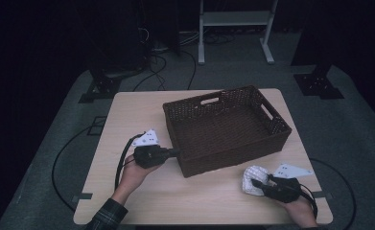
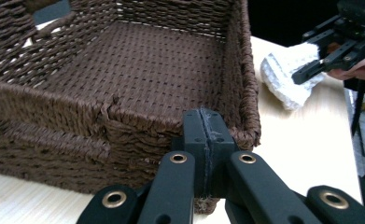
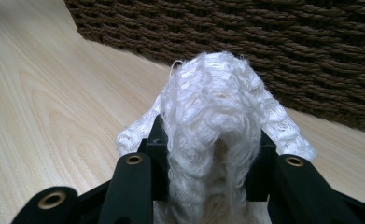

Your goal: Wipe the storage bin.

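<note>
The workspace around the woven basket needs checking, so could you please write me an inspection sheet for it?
Surface: light wooden table, bare around the work.
Job's things: brown woven basket, empty, standing on the table's far right part; white knitted cloth near the front right edge.
Clutter: nothing seen.
Grippers: left gripper shut, its jaws pressed together at the basket's near corner, with no wall seen between them; right gripper shut on the white knitted cloth, which bulges up between its jaws.
Cables: a black cable trails from the left gripper; more cables lie on the floor behind the table.
Surroundings: grey floor, a white frame at the back, dark stands to either side.
</note>
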